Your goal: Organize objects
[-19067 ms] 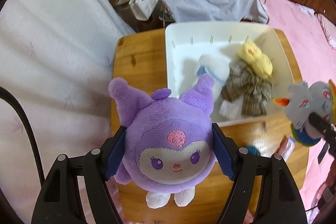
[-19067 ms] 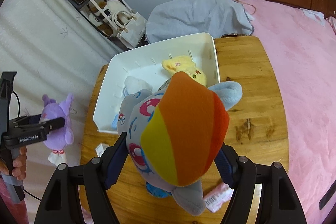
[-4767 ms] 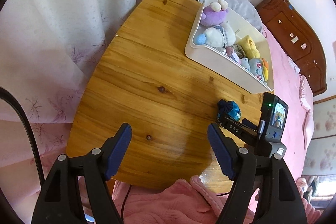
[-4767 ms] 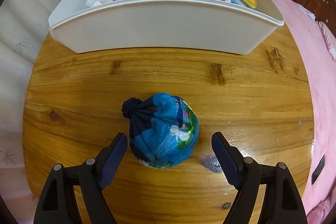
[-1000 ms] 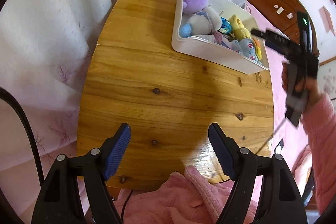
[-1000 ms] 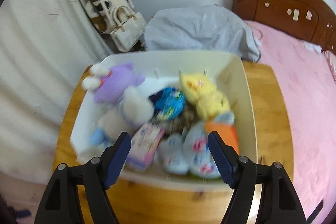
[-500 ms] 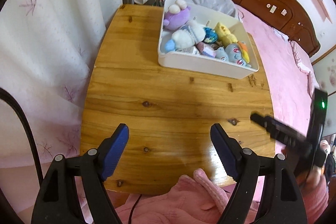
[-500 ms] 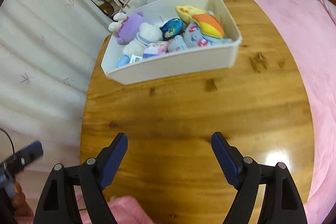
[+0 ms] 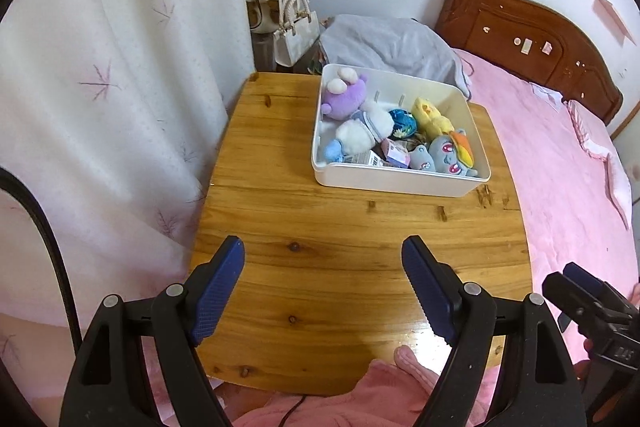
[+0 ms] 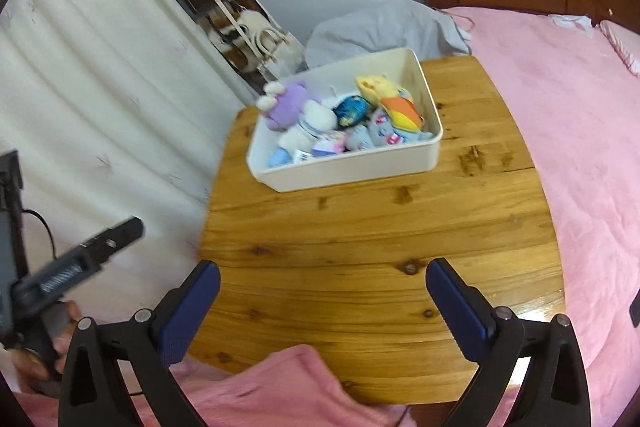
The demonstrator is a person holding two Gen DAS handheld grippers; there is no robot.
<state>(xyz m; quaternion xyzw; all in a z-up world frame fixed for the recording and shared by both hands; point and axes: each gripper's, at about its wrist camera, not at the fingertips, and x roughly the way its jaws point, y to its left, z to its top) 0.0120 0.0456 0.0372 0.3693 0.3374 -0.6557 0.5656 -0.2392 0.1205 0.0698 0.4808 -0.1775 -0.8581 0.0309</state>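
A white bin (image 9: 400,183) (image 10: 352,169) stands at the far side of the wooden table (image 9: 340,239) (image 10: 380,227). It holds a purple plush (image 9: 344,97) (image 10: 286,107), a white plush (image 9: 360,133), a blue cloth ball (image 9: 403,119) (image 10: 351,109), a yellow plush (image 9: 432,115), a grey pony plush with an orange mane (image 9: 450,151) (image 10: 394,125) and a small packet (image 9: 394,151). My left gripper (image 9: 322,291) is open and empty over the near table edge. My right gripper (image 10: 322,303) is open and empty, also at the near edge.
A white curtain (image 9: 100,107) hangs left of the table. A pink bed (image 9: 560,155) with a brown headboard (image 9: 528,39) lies to the right. A grey bundle (image 9: 392,47) and hanging bags (image 9: 280,7) are behind the table. Pink clothing (image 10: 280,387) is at the near edge.
Both grippers have drawn back and risen from the bin; more of the room shows. The right gripper has pulled back to the near table edge. Both stay open and empty.
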